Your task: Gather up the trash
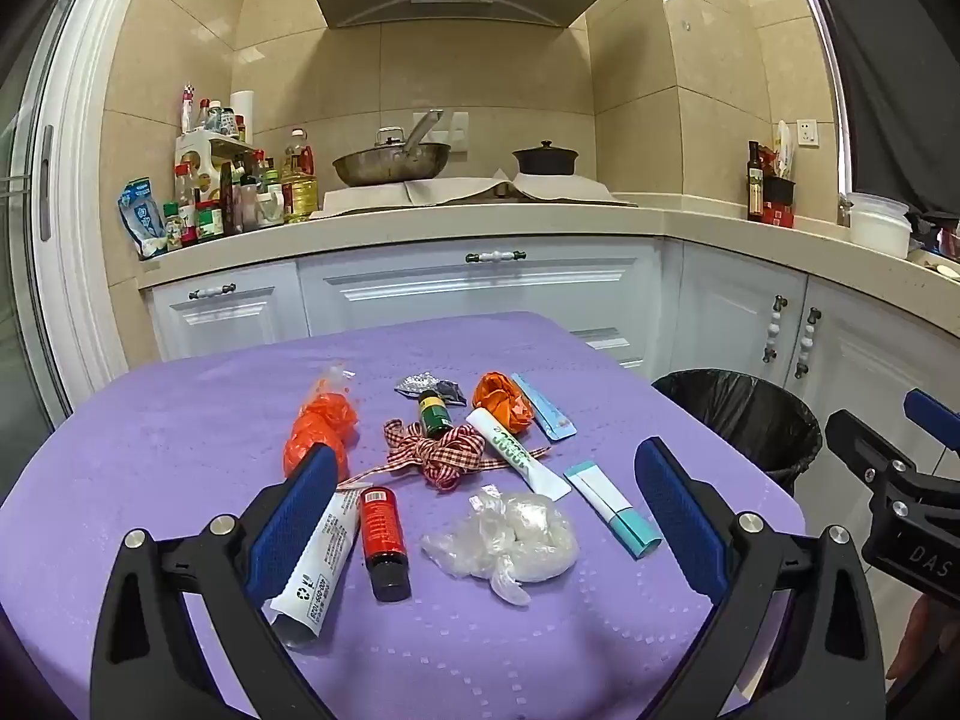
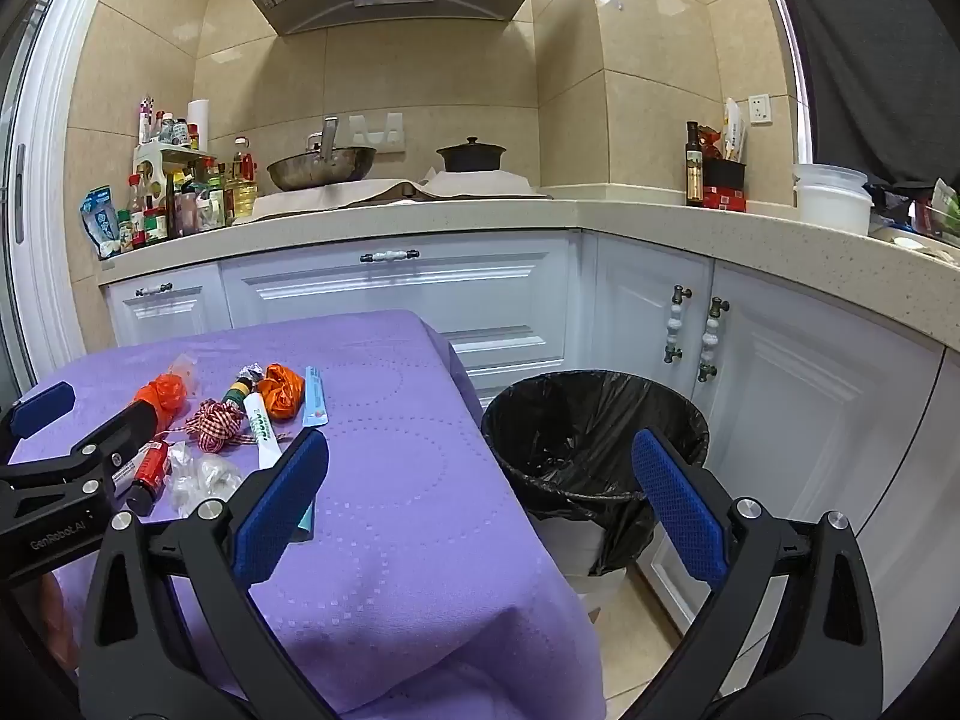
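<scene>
My left gripper (image 1: 486,516) hangs spread over the purple table (image 1: 180,420) — the clear plastic wad (image 1: 504,534) lies just ahead between its fingers — while my right gripper (image 2: 480,498), also spread, sits nearer the black-lined bin (image 2: 594,420).

Trash lies clustered on the table (image 1: 180,420) — the bin (image 1: 744,414) stands beside its right edge, before the cabinets (image 1: 480,294).

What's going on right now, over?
Left gripper open, empty, over the trash on the purple table. Right gripper open, empty. Bin beside the table. Nothing blocking.
</scene>
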`<state>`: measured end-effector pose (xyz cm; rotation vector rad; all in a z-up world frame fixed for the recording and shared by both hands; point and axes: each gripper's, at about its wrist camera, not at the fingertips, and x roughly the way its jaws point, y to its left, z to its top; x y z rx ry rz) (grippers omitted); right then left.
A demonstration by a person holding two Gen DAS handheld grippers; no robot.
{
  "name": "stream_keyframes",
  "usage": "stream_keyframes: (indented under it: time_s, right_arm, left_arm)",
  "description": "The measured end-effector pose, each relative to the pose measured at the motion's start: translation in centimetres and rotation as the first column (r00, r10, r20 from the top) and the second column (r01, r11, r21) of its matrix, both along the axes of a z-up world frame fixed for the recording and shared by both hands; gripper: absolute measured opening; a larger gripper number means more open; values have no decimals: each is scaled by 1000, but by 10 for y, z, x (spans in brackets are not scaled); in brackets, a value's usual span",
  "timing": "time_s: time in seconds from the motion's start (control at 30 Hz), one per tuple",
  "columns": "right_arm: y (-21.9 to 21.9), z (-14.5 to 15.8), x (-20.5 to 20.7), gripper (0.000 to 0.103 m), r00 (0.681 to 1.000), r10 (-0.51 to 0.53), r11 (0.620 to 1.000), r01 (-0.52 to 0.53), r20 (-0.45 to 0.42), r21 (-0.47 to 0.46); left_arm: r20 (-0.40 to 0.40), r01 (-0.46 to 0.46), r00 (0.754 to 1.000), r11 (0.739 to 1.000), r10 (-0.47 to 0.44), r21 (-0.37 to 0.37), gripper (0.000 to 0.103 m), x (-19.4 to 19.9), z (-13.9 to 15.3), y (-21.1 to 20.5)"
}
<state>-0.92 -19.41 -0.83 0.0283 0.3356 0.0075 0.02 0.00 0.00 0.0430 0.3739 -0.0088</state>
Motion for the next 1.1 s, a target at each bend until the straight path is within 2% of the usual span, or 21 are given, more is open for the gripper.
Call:
stream_keyframes:
  time_s: [1.1]
  right_arm:
    - [-1, 2, -1, 99, 1000, -1, 1000, 1, 9, 0]
  left_arm:
    - [5, 3, 1000, 1000, -3, -5, 97, -2, 6, 2]
